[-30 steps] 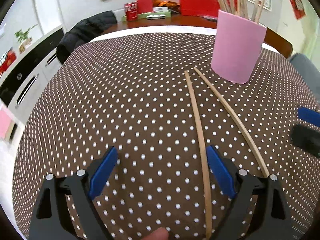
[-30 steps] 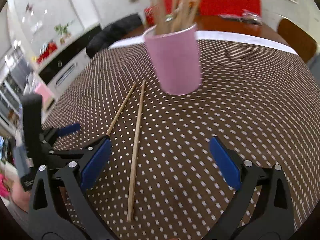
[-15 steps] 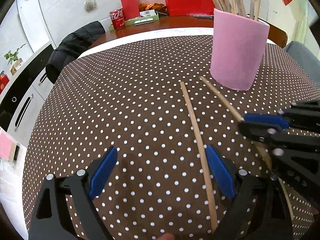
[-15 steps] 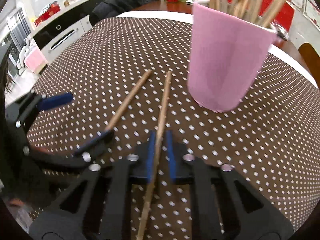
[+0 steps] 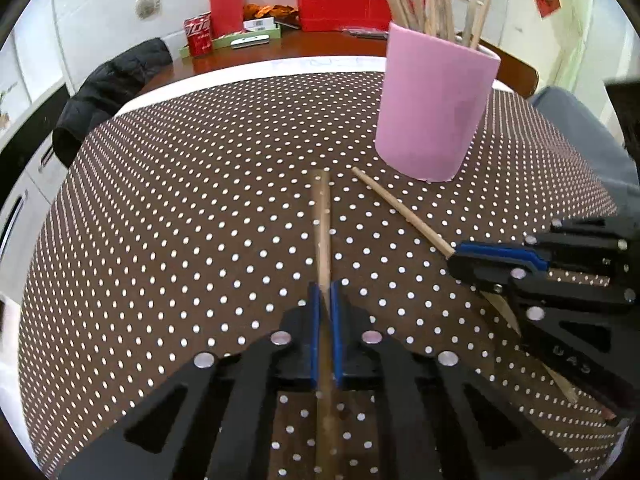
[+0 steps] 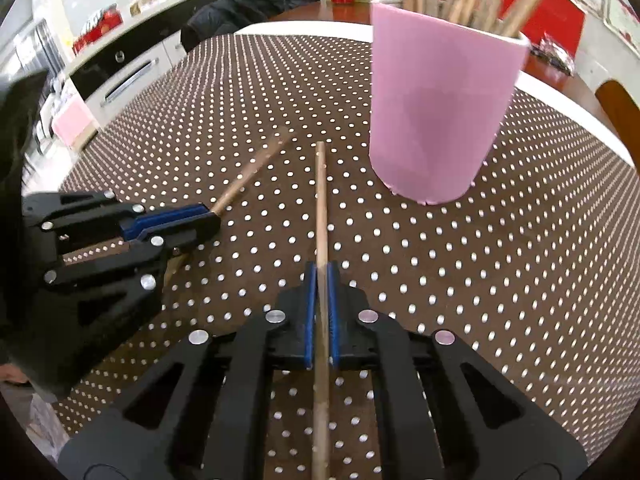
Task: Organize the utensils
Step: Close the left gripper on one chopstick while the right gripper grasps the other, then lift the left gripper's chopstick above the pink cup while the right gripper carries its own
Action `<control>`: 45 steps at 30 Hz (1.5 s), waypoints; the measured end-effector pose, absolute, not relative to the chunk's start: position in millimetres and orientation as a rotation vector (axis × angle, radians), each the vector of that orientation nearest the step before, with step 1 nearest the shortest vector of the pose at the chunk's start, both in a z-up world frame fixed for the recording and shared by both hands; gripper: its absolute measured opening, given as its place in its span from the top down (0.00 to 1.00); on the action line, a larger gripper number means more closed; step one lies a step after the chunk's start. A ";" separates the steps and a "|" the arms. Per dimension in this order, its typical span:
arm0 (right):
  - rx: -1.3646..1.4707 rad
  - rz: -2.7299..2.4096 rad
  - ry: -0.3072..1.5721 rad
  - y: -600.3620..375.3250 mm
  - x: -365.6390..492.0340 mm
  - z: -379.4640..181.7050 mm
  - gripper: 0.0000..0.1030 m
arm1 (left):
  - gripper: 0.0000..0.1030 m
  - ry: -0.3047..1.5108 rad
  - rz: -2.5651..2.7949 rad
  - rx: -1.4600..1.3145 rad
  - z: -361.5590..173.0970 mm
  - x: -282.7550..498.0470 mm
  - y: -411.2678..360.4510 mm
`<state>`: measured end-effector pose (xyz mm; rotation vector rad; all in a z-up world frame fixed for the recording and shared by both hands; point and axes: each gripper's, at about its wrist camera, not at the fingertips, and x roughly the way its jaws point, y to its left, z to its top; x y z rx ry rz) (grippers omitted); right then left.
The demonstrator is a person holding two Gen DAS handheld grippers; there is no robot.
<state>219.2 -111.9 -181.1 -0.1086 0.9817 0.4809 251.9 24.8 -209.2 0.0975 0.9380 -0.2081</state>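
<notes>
Two wooden chopsticks lie on a brown dotted tablecloth [image 5: 180, 220]. My left gripper [image 5: 325, 300] is shut on the left chopstick [image 5: 322, 220], which points ahead. My right gripper [image 6: 319, 276] is shut on the right chopstick [image 6: 321, 200]. Each gripper shows in the other's view: the right one [image 5: 460, 254] with its chopstick [image 5: 400, 210], the left one [image 6: 210, 216] with its chopstick [image 6: 256, 168]. A pink cup [image 5: 432, 108] holding several chopsticks stands just beyond the chopstick tips, also in the right wrist view [image 6: 436, 112].
A black jacket [image 5: 108, 88] hangs at the table's far left edge. Red cans [image 5: 198, 34], a green tray and red boxes [image 5: 340, 0] sit on the wooden tabletop behind. A white and black cabinet [image 6: 120, 68] stands to the left.
My left gripper has shut on the left chopstick, which was open around it before. My right gripper stays shut on the right chopstick. Both views have moved closer to the cup.
</notes>
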 end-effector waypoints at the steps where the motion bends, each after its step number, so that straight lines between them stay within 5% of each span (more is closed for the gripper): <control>1: -0.088 0.496 0.973 -118.4 215.0 -180.1 0.94 | 0.95 0.932 -0.201 0.075 -208.8 249.8 28.2; 22: 0.222 0.567 0.535 -196.7 158.8 -82.9 0.94 | 0.95 0.475 -0.290 -0.108 -95.9 197.5 23.3; 29: 0.189 0.536 0.601 -187.1 193.8 -71.1 0.92 | 0.95 0.402 -0.300 -0.091 -65.3 205.5 11.4; 30: 0.169 0.529 0.659 -182.3 199.0 -80.9 0.90 | 0.95 0.401 -0.295 -0.091 -65.2 205.1 12.6; 31: 0.154 0.524 0.697 -178.8 201.0 -89.0 0.76 | 0.95 0.404 -0.291 -0.093 -65.6 205.9 13.1; 32: 0.142 0.518 0.725 -176.1 203.4 -97.6 0.50 | 0.95 0.413 -0.287 -0.095 -68.6 205.6 15.3; 34: 0.112 0.516 0.792 -165.1 205.2 -120.4 0.42 | 0.95 0.440 -0.270 -0.098 -78.4 204.9 20.5; 37: 0.062 0.544 0.876 -145.5 204.6 -147.4 0.43 | 0.95 0.489 -0.245 -0.116 -96.8 206.8 32.5; 45: -0.182 0.471 0.964 -97.0 197.2 -190.5 0.87 | 0.95 0.542 -0.209 -0.134 -117.6 206.2 50.1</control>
